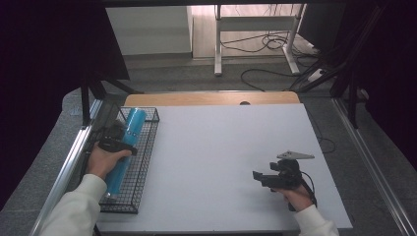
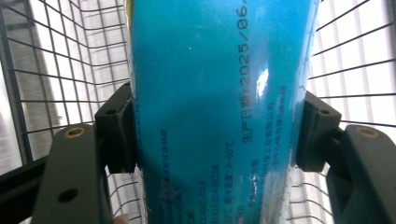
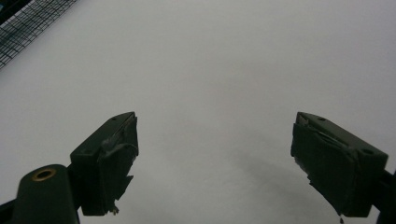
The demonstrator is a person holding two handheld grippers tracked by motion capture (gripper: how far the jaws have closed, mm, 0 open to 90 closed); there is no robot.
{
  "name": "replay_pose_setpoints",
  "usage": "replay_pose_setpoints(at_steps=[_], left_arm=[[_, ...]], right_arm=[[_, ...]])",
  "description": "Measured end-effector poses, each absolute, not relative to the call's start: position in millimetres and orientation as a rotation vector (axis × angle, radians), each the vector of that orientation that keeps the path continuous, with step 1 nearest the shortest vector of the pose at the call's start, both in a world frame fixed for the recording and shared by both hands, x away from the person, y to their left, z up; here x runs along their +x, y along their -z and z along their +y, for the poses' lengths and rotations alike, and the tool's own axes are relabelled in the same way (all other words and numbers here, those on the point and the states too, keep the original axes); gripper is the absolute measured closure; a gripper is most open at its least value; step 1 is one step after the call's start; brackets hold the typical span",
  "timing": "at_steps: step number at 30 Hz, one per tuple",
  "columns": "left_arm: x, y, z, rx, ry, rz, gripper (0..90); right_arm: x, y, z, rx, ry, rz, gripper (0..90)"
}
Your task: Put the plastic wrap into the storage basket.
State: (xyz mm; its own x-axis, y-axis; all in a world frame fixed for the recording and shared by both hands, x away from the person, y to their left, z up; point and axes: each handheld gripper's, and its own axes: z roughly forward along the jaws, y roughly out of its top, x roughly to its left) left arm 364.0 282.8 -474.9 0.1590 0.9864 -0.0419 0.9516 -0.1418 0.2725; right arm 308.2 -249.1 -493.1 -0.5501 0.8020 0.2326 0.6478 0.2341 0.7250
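Observation:
A long blue cylinder (image 1: 129,140) with printed text lies lengthwise in a black wire basket (image 1: 145,152) at the table's left edge. My left gripper (image 1: 114,136) is shut on the blue cylinder (image 2: 219,112); both pads press on its sides in the left gripper view, with the basket (image 2: 60,60) mesh behind. My right gripper (image 1: 259,177) rests near the table's front right, pointing left. Its jaws stand wide apart over bare white tabletop, and the right gripper (image 3: 212,163) holds nothing.
The white tabletop (image 1: 221,157) spreads between the basket and the right hand. A corner of the basket (image 3: 28,25) shows at the upper left of the right gripper view. A metal rail (image 1: 69,162) runs along the table's left side. Cables (image 1: 275,44) lie on the floor beyond.

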Motion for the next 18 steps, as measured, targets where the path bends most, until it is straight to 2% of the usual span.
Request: replay_pose_setpoints(at_steps=[4, 6, 10, 18], left_arm=[[367.7, 482.7, 278.8, 2.207, -0.196, 1.922, 30.9], [366.5, 472.9, 278.0, 2.154, -0.245, 1.921, 26.2], [361.2, 452.1, 274.8, 2.109, -0.295, 1.880, 19.2], [345.2, 430.4, 271.5, 2.043, -0.300, 1.735, 16.6]], right_arm=[[308.4, 493.1, -249.3, 1.380, -1.211, 2.313, 15.2], [308.0, 492.8, -249.2, 1.377, -1.212, 2.313, 15.2], [307.7, 492.3, -249.1, 1.373, -1.211, 2.313, 15.2], [307.0, 491.7, -250.4, 1.377, -1.217, 2.308, 15.1]])
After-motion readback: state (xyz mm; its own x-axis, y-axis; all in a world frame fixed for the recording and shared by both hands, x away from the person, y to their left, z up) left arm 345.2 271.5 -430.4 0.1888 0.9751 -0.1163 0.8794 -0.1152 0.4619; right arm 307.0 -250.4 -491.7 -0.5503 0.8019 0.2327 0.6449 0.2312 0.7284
